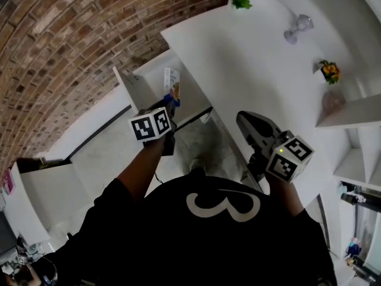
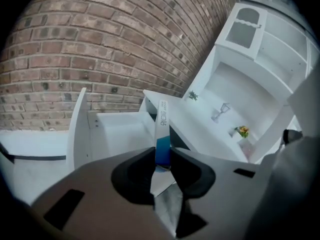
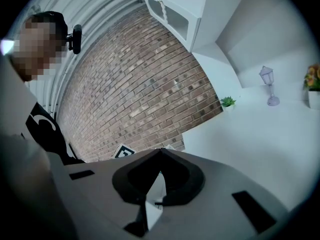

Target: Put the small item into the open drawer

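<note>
The small item, a thin flat packet we judge light and bendy, sits pinched by its lower end in our left gripper.

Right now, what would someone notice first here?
The left gripper is pinching a thin white-and-blue packet at the open white drawer, beside the big brick wall. On the white counter behind it sit a tiny green plant, a little lamp and flowers.
</note>
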Tool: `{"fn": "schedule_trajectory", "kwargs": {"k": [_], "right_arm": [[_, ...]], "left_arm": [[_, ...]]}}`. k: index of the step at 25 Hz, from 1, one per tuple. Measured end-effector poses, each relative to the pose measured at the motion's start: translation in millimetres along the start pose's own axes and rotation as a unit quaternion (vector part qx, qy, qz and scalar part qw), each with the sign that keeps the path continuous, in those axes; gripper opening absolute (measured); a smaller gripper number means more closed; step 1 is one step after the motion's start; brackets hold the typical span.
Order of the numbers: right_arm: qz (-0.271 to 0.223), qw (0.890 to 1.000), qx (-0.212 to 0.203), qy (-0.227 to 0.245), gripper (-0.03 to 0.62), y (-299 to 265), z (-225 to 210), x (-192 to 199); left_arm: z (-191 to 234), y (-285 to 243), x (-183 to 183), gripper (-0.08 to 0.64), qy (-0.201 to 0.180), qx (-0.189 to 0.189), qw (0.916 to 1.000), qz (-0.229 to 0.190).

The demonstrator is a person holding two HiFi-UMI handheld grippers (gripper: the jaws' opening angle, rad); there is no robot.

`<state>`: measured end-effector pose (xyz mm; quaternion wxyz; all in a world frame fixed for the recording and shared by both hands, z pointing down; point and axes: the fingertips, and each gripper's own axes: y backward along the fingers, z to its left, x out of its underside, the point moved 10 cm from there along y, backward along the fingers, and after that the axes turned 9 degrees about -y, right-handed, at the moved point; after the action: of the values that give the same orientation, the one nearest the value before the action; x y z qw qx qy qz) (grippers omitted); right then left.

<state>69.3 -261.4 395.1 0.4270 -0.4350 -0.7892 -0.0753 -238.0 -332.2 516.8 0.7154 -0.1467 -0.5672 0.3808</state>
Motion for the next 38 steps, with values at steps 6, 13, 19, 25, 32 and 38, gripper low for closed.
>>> {"fn": "schedule_trajectory", "kwargs": {"k": [6,13,19,25,32,38], "right_arm": [[-0.001,1.0,0.02,-0.003,0.009,-11.4,-13.7,-5.3],[0.015,0.999,0.033,-0.003,0.009,-25.5,-21.0,-9.7],[0.028,0.999,0.045,-0.012,0.009,-29.5,-30.9,-6.9],[0.036,0.998,0.053,-0.025,0.009,-30.1,-38.6,-6.9],[0.043,0.997,0.057,-0.043,0.009,-27.8,-43.3,-2.9],[0.044,0.997,0.05,-0.041,0.011,-28.5,-42.3,-2.1]], "left_arm": [[22.3,-39.3,1.2,0.086,0.0,-0.02,0.9993,0.031],[46.9,-84.8,12.5,0.086,-0.007,-0.042,0.9961,0.077],[60.7,-113.8,18.5,0.086,-0.007,-0.051,0.9932,0.104],[64.8,-137.4,28.0,0.086,-0.023,-0.055,0.9898,0.129],[66.1,-149.6,35.4,0.087,-0.047,-0.059,0.9854,0.153],[68.0,-149.5,35.2,0.091,-0.043,-0.057,0.9852,0.156]]}}
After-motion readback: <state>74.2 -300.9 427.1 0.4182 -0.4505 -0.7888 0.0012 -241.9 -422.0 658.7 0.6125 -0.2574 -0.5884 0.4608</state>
